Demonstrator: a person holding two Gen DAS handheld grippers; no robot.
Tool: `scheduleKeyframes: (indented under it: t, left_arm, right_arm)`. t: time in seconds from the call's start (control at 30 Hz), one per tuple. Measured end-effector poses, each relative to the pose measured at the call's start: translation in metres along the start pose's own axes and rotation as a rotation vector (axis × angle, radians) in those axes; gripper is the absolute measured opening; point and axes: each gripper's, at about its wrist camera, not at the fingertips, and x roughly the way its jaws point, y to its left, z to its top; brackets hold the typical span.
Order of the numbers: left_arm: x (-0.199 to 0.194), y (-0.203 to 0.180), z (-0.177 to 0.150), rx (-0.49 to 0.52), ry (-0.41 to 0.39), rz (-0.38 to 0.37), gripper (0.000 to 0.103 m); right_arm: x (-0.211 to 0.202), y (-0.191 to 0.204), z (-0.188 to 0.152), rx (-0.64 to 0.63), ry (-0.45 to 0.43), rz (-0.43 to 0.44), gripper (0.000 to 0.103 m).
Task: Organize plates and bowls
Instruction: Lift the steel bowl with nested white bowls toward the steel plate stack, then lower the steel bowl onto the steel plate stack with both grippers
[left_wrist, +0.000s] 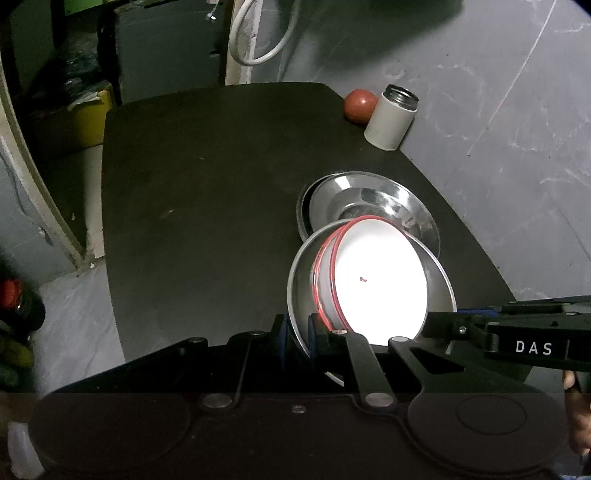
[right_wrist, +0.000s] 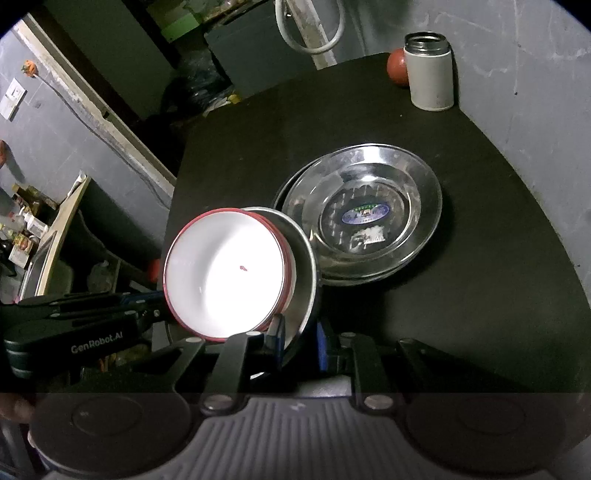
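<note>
I have both sets of jaws clamped on opposite rims of the steel bowl (right_wrist: 304, 280), left gripper (left_wrist: 297, 332) and right gripper (right_wrist: 301, 338), tilting it above the counter (left_wrist: 203, 221) so the nested white bowl (left_wrist: 380, 280) stays cradled beside the stacked steel plates (right_wrist: 369, 214).

Left wrist view: looks forward and down along its fingers (left_wrist: 312, 332), close over the dark worktop (left_wrist: 207, 192).
Right wrist view: same downward angle from the opposite side, equally near.
Shared: white bowl (left_wrist: 376, 280) (right_wrist: 225, 273), steel plates (left_wrist: 373, 201) (right_wrist: 369, 210), flask (left_wrist: 391, 118) (right_wrist: 430, 72).
</note>
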Motion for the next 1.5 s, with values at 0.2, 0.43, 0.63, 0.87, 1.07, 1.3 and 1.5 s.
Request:
scheduleKeyframes:
  t: [0.2,0.43,0.63,0.87,1.07,1.3,1.5]
  left_arm:
    - [0.002,-0.004,0.01,0.008,-0.017,-0.005,0.012]
    - [0.006,-0.009,0.021,0.019,-0.028,-0.006,0.011]
    - [0.009,-0.012,0.025,0.021,-0.028,-0.008,0.011]
    - [0.02,-0.021,0.038,0.022,-0.03,-0.009,0.011]
    - [0.034,-0.028,0.049,0.018,-0.024,-0.009,0.011]
    - [0.051,-0.036,0.06,0.006,-0.02,-0.002,0.011]
    - [0.065,-0.042,0.07,-0.005,-0.01,0.011,0.011]
  right_arm:
    - [-0.002,-0.004,0.009,-0.004,-0.018,-0.003,0.02]
    - [-0.003,-0.01,0.019,-0.003,-0.029,-0.006,0.02]
    - [-0.002,-0.019,0.026,-0.002,-0.031,-0.01,0.02]
    - [-0.002,-0.028,0.035,-0.001,-0.037,-0.017,0.02]
    - [0.0,-0.039,0.044,-0.001,-0.034,-0.022,0.021]
    - [0.006,-0.054,0.059,-0.007,-0.025,-0.019,0.021]
    - [0.012,-0.063,0.069,-0.012,-0.014,-0.014,0.021]
